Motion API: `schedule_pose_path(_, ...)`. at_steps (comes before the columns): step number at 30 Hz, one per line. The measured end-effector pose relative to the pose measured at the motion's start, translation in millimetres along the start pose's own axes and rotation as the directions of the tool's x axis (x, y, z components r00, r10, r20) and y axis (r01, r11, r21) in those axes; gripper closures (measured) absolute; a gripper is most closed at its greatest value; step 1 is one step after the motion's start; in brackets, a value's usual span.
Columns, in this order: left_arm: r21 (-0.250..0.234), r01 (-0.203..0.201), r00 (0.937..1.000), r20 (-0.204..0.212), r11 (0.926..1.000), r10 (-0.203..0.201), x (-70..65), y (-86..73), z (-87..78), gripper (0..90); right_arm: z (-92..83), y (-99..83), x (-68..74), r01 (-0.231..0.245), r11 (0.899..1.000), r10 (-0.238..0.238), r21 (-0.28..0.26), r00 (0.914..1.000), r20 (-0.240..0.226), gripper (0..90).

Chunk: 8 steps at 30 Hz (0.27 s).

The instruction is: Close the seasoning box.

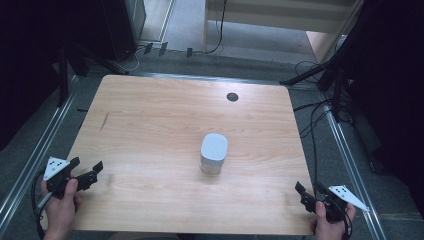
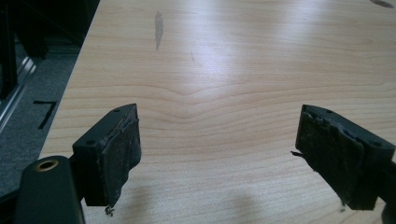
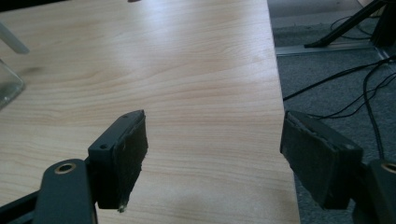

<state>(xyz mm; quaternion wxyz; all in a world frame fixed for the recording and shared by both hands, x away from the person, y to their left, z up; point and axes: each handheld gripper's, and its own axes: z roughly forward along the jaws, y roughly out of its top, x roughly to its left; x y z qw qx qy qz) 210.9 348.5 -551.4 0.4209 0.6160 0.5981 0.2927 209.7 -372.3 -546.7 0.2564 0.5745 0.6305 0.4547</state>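
Observation:
A clear jar with a white square lid [image 1: 214, 152] stands upright near the middle of the wooden table [image 1: 150, 125]. Its glass corner [image 3: 8, 86] shows at the left edge of the right gripper view. My left gripper [image 1: 89, 169] is held over the table's near left corner, jaws wide apart and nothing between them; the same left gripper [image 2: 217, 158] looks out over bare wood. My right gripper [image 1: 307, 189] hovers at the near right corner, also open and holding nothing; in its own view the right gripper [image 3: 212, 156] straddles the table's right edge.
A small dark round hole [image 1: 232, 96] sits near the table's far edge. A dark scuff mark [image 2: 159, 28] lies on the wood at the left. Cables [image 1: 312, 117] trail over the grey floor to the right, and metal rails [image 1: 35, 155] run along both sides.

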Motion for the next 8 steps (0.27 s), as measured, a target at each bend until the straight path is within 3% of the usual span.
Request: schedule_pose_path(8,0.006,-0.003,1.0000,0.006,1.0000,0.002,-0.3,0.3,0.6,14.2,2.8,0.2,7.0,0.053,0.998,-0.054,0.024,0.9982,0.026,24.6)
